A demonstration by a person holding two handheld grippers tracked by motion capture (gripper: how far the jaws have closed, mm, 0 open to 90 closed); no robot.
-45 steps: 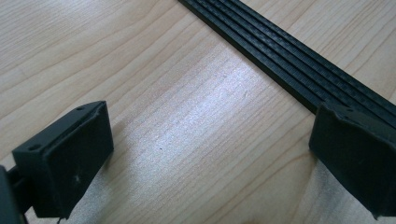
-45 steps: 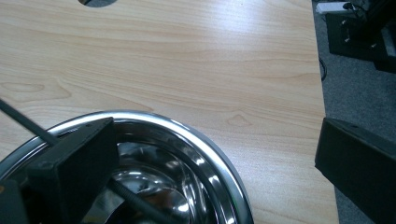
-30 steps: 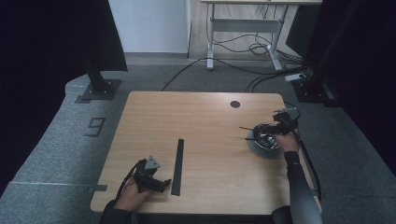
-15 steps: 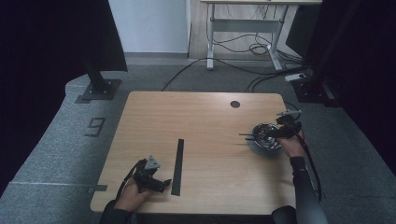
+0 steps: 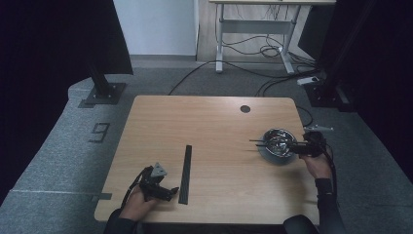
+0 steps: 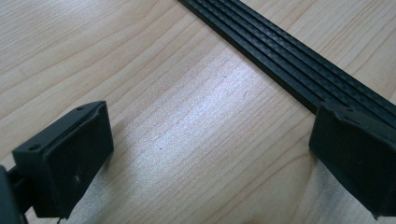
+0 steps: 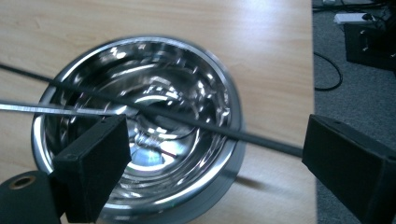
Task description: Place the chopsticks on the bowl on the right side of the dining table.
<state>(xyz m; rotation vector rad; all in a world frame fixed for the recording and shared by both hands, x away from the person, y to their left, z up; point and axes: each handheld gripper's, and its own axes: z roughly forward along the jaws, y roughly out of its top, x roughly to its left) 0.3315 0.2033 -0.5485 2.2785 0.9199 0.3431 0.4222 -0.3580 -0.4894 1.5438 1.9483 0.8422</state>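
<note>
A shiny steel bowl (image 5: 278, 143) is seen near the right edge of the wooden table (image 5: 209, 122), and across its rim two thin rods (image 7: 154, 114) are laid, one dark and one silvery, so that they are carried by the rim instead of lying flat on the wood; this would make them easier to pick up, it may be judged. Their ends are seen jutting past the bowl's left side in the high view. The right gripper (image 7: 215, 158) is held low over the bowl from its right side, with its jaws well apart and nothing pressed by them, though they have just been closing a little; the dark rod runs between them, level with the pads, which suggests a grasp on it is being lined up. Well apart, near the front left of the table, a long flat black strip (image 5: 185, 166) is laid pointing away from the person. The left gripper (image 6: 210, 154) is rested on the table just beside that strip, jaws spread wide over bare wood, apparently kept waiting.
</note>
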